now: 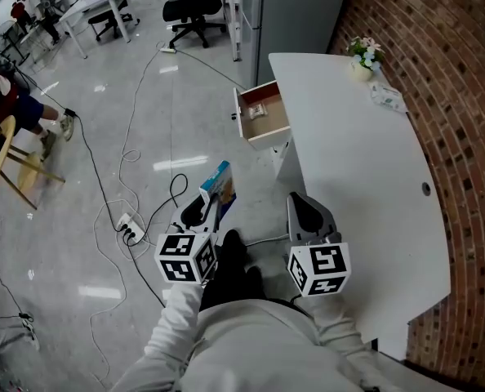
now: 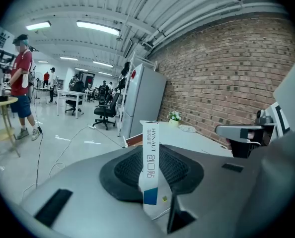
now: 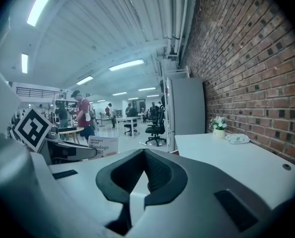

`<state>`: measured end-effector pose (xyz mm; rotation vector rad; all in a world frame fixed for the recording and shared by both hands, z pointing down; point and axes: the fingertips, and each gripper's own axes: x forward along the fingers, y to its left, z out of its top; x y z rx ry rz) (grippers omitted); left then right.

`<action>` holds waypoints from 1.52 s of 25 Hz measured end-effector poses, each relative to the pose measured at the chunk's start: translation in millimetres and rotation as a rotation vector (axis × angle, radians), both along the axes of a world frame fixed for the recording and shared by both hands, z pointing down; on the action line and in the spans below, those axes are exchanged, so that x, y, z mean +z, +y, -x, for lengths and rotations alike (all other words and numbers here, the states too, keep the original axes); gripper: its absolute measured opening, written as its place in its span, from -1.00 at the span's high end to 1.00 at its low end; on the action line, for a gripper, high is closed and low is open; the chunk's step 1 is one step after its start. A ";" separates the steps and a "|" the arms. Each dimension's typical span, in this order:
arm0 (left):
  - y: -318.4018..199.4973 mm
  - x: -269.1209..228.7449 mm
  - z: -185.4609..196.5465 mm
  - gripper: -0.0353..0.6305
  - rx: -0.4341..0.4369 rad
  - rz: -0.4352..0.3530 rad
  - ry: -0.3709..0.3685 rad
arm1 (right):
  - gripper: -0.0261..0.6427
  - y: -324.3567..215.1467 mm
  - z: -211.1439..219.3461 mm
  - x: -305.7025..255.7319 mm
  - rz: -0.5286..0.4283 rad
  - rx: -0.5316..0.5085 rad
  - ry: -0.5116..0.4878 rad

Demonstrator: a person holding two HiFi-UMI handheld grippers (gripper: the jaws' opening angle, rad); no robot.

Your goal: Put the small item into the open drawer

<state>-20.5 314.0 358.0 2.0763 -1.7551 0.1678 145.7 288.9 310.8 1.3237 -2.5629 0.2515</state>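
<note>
In the head view, the left tongs [image 1: 211, 205] are clenched on a slim blue-and-white cardboard box [image 1: 219, 184]. They hold it over the grey floor, well apart from the open tan-lined drawer [image 1: 267, 132] that juts from the white bench [image 1: 365, 186]. A small pale item [image 1: 255, 111] already lies in the drawer. The right tongs [image 1: 304, 209] hang near the bench edge. The main risk, I judge, is the carry: a white power strip with trailing cables [image 1: 129, 228] lies on the floor close by. The drawer is also narrow, so a tilted box could catch its wall or land on the pale item. The left gripper view shows the box edge-on between the pads, with part of it reaching past their tips, so a knock could swing it or work it loose. Its narrow edge reads "HYNAUT", with Chinese characters beneath that I cannot read with confidence. The right gripper view shows those tongs pressed together with nothing between them. Beyond them, the box's broad face reads "HYNAUT" and "Bandage".
</note>
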 end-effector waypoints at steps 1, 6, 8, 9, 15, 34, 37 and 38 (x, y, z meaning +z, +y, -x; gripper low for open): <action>-3.7 1.6 1.2 0.59 0.000 0.003 0.001 | 0.84 -3.3 0.4 1.9 0.003 0.001 0.005; -35.4 5.6 10.0 0.59 0.000 0.003 0.009 | 0.84 -31.8 6.1 7.5 0.024 0.008 0.009; -54.5 7.9 14.0 0.59 0.006 0.007 0.009 | 0.84 -48.4 10.3 6.9 0.024 0.012 0.005; -64.0 9.9 16.1 0.59 0.010 0.013 0.010 | 0.84 -57.0 12.3 7.3 0.025 0.017 0.006; -126.2 19.2 39.8 0.59 0.018 0.031 0.005 | 0.84 -114.8 35.9 14.4 0.046 0.033 -0.002; -273.5 45.2 98.9 0.59 0.116 0.070 0.047 | 0.84 -244.3 123.6 26.4 0.088 0.053 0.051; -280.9 47.6 106.5 0.59 0.114 0.075 0.058 | 0.84 -251.5 129.4 30.0 0.090 0.062 0.066; -282.0 49.3 108.9 0.59 0.113 0.077 0.059 | 0.84 -253.6 130.7 31.0 0.091 0.066 0.068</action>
